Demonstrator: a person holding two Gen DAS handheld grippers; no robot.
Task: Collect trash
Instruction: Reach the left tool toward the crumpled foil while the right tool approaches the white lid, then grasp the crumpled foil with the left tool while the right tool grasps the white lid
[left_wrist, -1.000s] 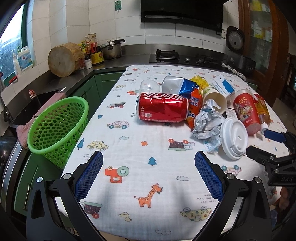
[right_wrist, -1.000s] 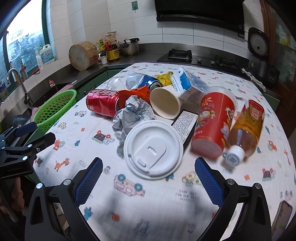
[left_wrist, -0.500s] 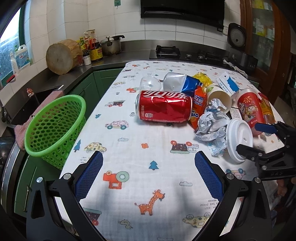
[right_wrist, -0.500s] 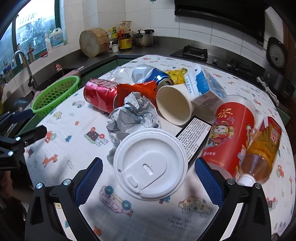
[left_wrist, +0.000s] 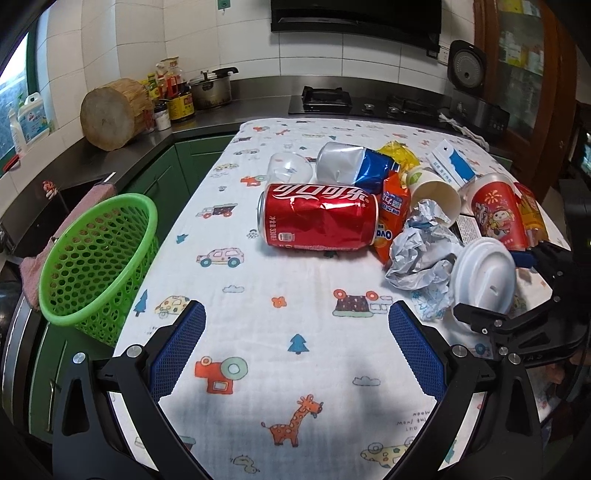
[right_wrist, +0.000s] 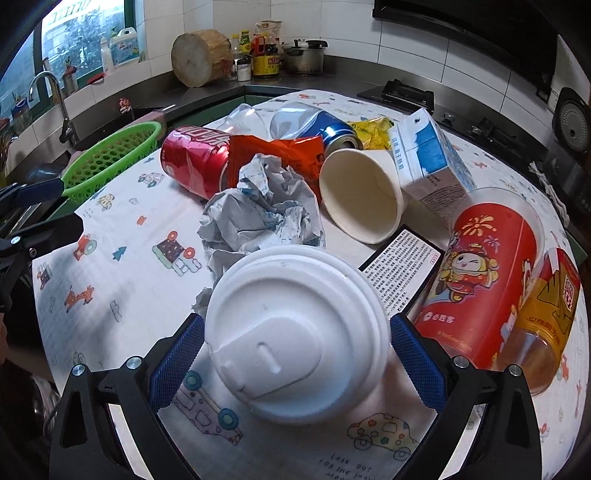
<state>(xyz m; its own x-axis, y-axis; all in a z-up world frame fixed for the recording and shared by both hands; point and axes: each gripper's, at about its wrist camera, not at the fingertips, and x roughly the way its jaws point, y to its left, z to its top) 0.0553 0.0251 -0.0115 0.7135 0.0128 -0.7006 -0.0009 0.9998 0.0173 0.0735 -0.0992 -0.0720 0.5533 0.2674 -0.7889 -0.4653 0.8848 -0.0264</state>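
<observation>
A pile of trash lies on the patterned tablecloth: a dented red cola can (left_wrist: 317, 218), crumpled paper (left_wrist: 421, 254), a white cup lid (right_wrist: 295, 325), a paper cup (right_wrist: 362, 199), a red printed cup (right_wrist: 484, 273) and a tea bottle (right_wrist: 546, 317). A green mesh basket (left_wrist: 96, 254) hangs at the table's left edge. My left gripper (left_wrist: 295, 350) is open and empty over bare cloth in front of the can. My right gripper (right_wrist: 295, 354) is open with the white lid between its fingers; whether the pads touch it, I cannot tell.
A blue-and-white carton (right_wrist: 432, 162), a crushed blue can (right_wrist: 325, 125), orange and yellow snack wrappers and a clear plastic cup (left_wrist: 290, 170) lie behind the pile. A counter with a wooden block (left_wrist: 110, 114), bottles, a pot and a stove runs behind.
My right gripper has moved forward and down so the white lid now sits between its fingers. My left gripper has drifted slightly forward and stays open.
</observation>
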